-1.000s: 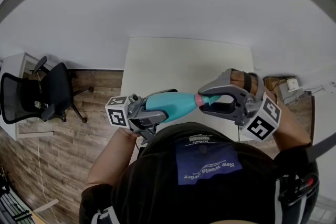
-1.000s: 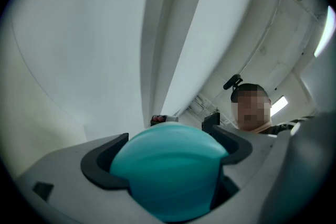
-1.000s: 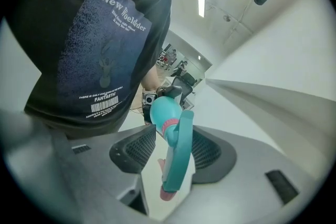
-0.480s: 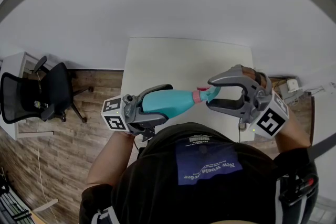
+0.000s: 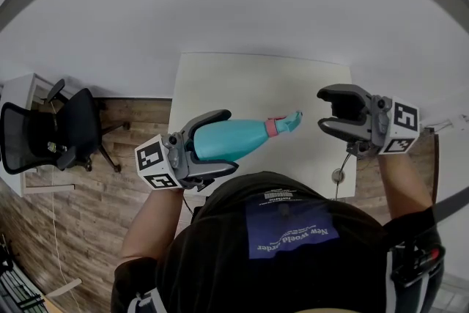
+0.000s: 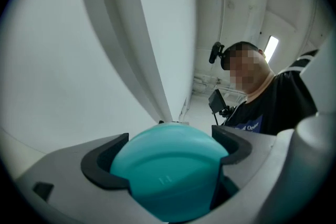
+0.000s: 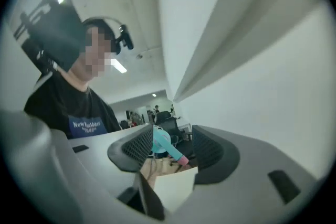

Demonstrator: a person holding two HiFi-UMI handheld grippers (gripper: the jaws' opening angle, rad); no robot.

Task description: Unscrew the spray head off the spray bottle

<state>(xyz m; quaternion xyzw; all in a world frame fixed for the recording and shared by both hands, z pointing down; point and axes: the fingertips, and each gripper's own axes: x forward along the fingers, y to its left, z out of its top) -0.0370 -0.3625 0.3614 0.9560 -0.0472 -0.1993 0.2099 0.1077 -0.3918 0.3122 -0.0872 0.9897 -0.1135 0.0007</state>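
A teal spray bottle (image 5: 231, 139) lies level in the air above the near edge of the white table (image 5: 256, 80). Its pink collar and teal spray head (image 5: 284, 124) point right. My left gripper (image 5: 220, 141) is shut on the bottle's body. In the left gripper view the round teal base (image 6: 170, 170) fills the space between the dark pads. My right gripper (image 5: 325, 110) hangs apart to the right of the spray head, its jaws just opened and empty. In the right gripper view the bottle (image 7: 161, 145) shows far off between the pads.
A black office chair (image 5: 47, 135) stands on the wooden floor (image 5: 110, 187) at the left. A cable (image 5: 341, 174) hangs at the table's near right corner. A white wall rises behind the table. The person's dark shirt fills the bottom of the head view.
My right gripper has let go of the spray head, opened, rolled and drawn away to the right and up. The left gripper has rolled with the bottle in it.
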